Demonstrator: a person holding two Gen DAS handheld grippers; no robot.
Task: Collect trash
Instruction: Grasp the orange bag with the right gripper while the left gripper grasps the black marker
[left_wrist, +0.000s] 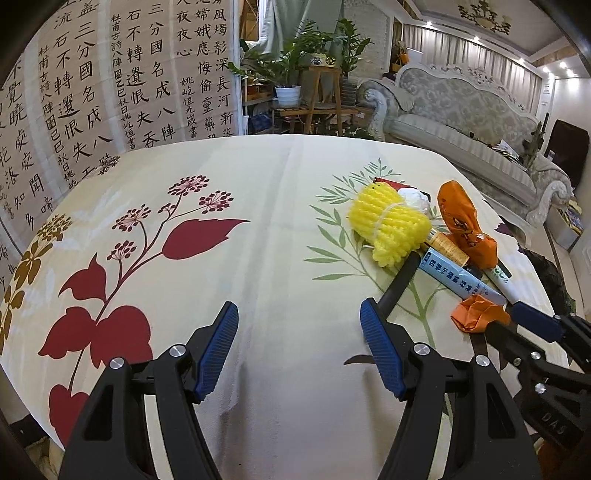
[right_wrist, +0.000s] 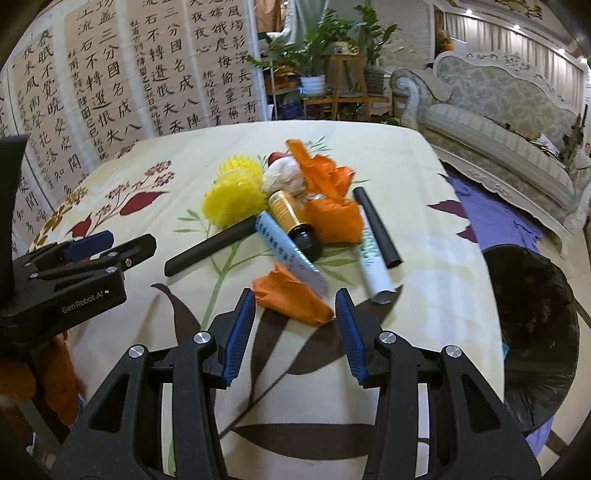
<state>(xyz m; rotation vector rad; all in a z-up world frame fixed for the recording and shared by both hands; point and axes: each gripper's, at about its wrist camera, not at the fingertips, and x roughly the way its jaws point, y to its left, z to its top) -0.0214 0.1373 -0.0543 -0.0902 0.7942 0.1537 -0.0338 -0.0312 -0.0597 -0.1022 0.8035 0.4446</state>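
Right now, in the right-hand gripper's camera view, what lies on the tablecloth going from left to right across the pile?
Black tube → yellow foam net → brown bottle → large orange bag → second black tube, with the black-lined trash bin beyond the table's right edge.

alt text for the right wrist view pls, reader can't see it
The right claw hangs open and empty just short of a crumpled orange scrap at the near edge of a trash pile on a floral tablecloth. Behind lie a yellow foam net, amber bottle and black tube; a black-lined bin stands right.
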